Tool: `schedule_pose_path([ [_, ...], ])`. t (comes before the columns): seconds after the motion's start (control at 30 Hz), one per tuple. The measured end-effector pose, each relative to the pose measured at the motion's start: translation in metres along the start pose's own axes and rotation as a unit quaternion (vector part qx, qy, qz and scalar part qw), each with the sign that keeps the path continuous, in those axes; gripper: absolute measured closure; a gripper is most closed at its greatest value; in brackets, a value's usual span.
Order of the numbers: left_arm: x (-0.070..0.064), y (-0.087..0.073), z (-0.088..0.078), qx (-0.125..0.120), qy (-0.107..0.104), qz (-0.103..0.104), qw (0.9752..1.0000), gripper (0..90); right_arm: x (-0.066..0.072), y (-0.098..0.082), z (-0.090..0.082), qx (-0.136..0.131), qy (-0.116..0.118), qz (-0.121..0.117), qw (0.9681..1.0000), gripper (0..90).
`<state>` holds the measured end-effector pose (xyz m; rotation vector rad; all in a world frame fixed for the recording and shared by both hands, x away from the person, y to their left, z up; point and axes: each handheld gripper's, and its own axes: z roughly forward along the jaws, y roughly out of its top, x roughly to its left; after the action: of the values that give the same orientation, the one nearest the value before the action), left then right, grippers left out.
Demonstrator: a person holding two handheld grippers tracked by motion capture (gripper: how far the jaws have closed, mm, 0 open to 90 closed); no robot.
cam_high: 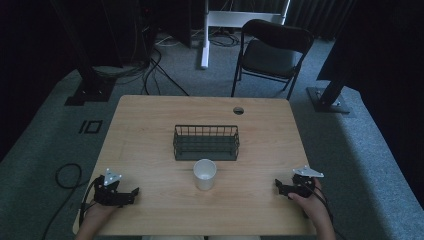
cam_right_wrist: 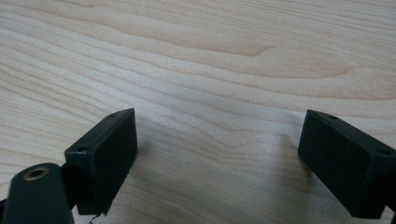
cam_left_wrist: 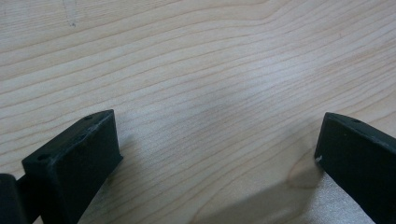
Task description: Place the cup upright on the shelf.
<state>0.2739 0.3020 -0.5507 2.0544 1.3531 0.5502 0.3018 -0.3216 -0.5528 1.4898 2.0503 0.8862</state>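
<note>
At the bottom of the high view, the person's two hands rested on the near edge of the wooden bench (cam_high: 150, 125). The left gripper (cam_high: 131, 192) lay in the lower left of the frame, its grey plate on top, pointing toward the middle. The right gripper (cam_high: 278, 186) lay in the lower right, pointing inward as well. In the left gripper view its fingers (cam_left_wrist: 79, 158) stood wide apart over bare wood grain, with nothing between them. In the right gripper view the fingers (cam_right_wrist: 105, 154) were likewise spread wide, empty, just above the bench surface.

Between the two grippers, slightly farther in, a white cup (cam_high: 205, 173) stood upright at lower centre. Just behind it, near the middle of the frame, sat a dark wire basket (cam_high: 206, 131). A small round hole (cam_high: 238, 110) showed near the far edge. Beyond the bench, at the top of the frame, a black folding chair (cam_high: 272, 52) stood on grey carpet.
</note>
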Motion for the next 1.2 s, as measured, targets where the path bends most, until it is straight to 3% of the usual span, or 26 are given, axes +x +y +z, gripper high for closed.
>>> schedule_pose_path([
  [1.2, 0.0000, 0.0000, 0.0000, 0.000, 0.000, 0.000, 1.0000, 0.1, -0.0002, 0.0050, 0.0034, -0.005, 0.011, -0.010, 0.9999, 12.7],
])
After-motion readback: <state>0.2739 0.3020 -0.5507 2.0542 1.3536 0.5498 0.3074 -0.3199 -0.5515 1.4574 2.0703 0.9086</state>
